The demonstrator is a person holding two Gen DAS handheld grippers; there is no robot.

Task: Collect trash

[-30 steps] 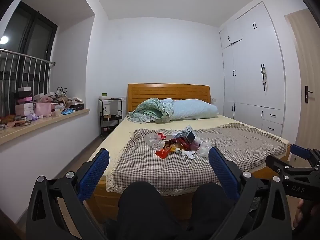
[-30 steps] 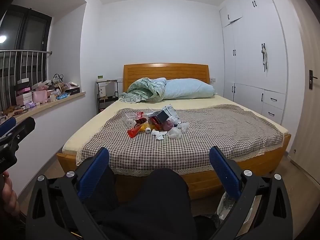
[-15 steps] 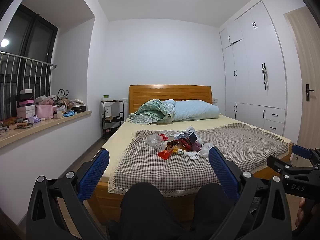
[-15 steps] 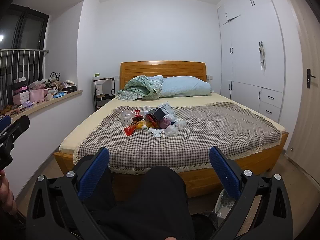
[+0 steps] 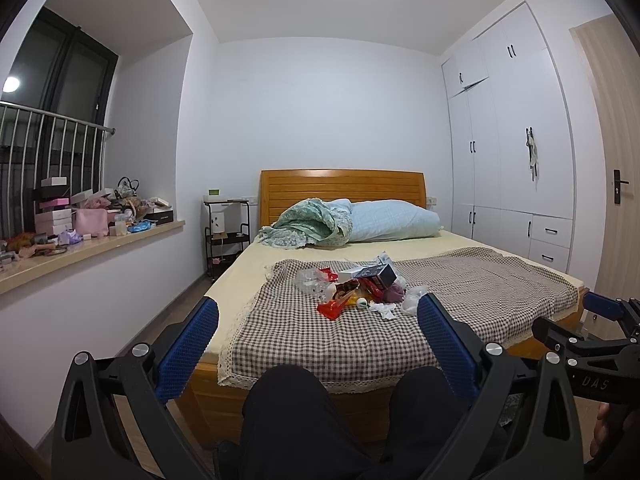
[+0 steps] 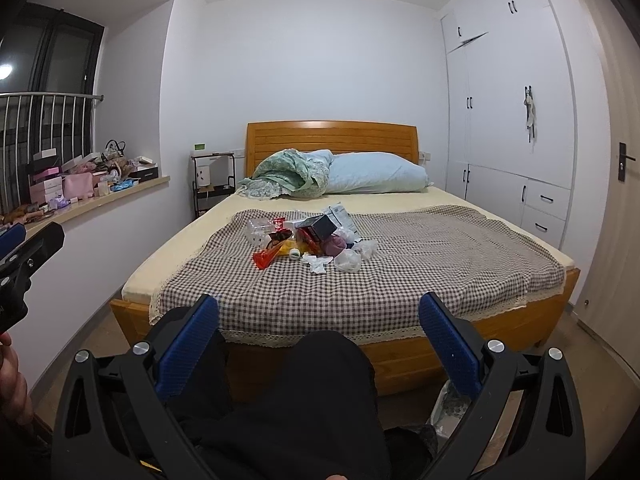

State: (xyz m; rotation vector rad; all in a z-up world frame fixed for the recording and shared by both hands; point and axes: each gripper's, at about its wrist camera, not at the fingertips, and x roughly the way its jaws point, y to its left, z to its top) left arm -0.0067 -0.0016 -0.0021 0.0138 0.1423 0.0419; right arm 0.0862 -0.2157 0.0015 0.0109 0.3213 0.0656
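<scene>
Trash (image 6: 308,242) is heaped on the checked cloth (image 6: 420,264), mid-bed (image 6: 400,364), short of the pillow (image 6: 376,178).

- Wrappers, tissues, clear plastic: judged light, soft, crushable; best pinched at a loose edge.
- Dark box (image 6: 320,227): judged stiff, light; to be taken across its narrow sides.
- Left gripper (image 5: 318,322) and right gripper (image 6: 319,320): fingers spread wide, nothing held, well short of the heap.

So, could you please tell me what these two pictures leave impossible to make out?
- Trash pile: both views, items too small and overlapping to count.
- Bag on the floor: right view, mostly hidden behind the right gripper; contents unseen.
- Foot of the bed: left view, partly hidden by the person's knees.
</scene>
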